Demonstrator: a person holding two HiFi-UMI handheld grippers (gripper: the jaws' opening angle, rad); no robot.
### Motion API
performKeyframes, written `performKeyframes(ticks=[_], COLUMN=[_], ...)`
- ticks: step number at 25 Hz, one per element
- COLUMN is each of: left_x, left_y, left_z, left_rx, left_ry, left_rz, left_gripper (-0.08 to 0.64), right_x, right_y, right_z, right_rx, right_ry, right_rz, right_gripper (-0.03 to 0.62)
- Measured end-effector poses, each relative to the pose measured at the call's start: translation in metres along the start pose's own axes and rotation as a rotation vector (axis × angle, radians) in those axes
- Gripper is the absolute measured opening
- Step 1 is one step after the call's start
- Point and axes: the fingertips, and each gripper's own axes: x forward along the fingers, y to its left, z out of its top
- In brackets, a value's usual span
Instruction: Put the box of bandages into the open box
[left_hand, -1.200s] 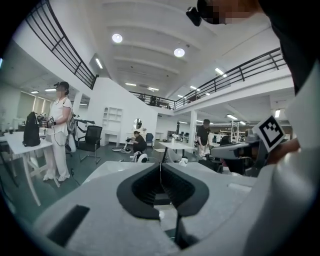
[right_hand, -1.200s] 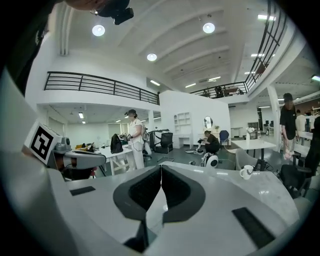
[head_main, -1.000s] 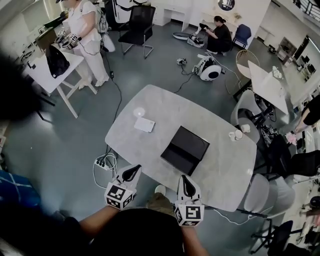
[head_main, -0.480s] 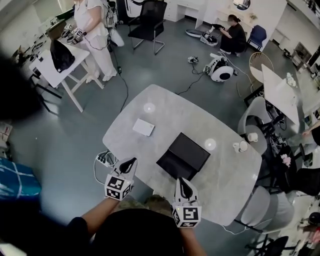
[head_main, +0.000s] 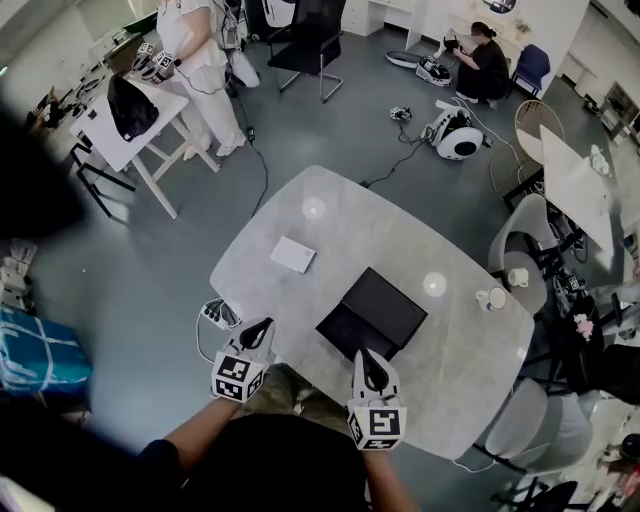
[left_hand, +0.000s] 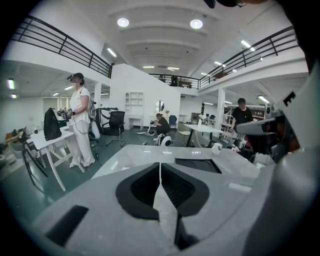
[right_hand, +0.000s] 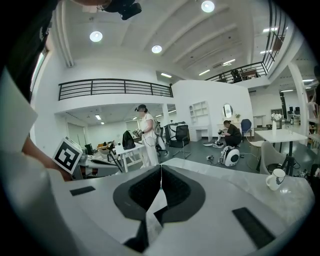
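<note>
Left gripper (head_main: 261, 327) and right gripper (head_main: 367, 358) are hovering clenched, empty. Ahead, open box (head_main: 373, 314) and, apparently, box of bandages (head_main: 293, 254) are lying apart.

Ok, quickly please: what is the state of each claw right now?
Left claw: closed, holding nothing.
Right claw: closed, holding nothing.

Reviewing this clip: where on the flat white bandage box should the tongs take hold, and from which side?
Probably across two opposite side edges, coming down from above. The white bandage box lies flat and thin on the table, so only its low edges offer a grip. The left gripper, shut and empty, is the nearer one.
</note>
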Motion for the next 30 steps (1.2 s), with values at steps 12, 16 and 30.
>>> performKeyframes(ticks=[12,16,30], left_x=[0.075,0.110,0.206], left_y=[0.048,0.058,0.079], left_z=[-0.005,-0.010,-0.048], left_rx=[0.064,0.020,0.403], left_ry=[0.107,0.163,0.329], left_rz=[-0.046,-0.131,-0.476], left_gripper=[0.020,0.026,0.247], right_x=[0.022,0.037,0.111], right_y=[-0.010,-0.022,-0.017], right_z=[0.004,0.005,-0.001], right_rx=[0.035,0.064,0.173], right_ry=[0.030,0.031,0.101], right_rz=[-0.036,-0.072,-0.063], right_gripper=[0.012,0.012,0.012])
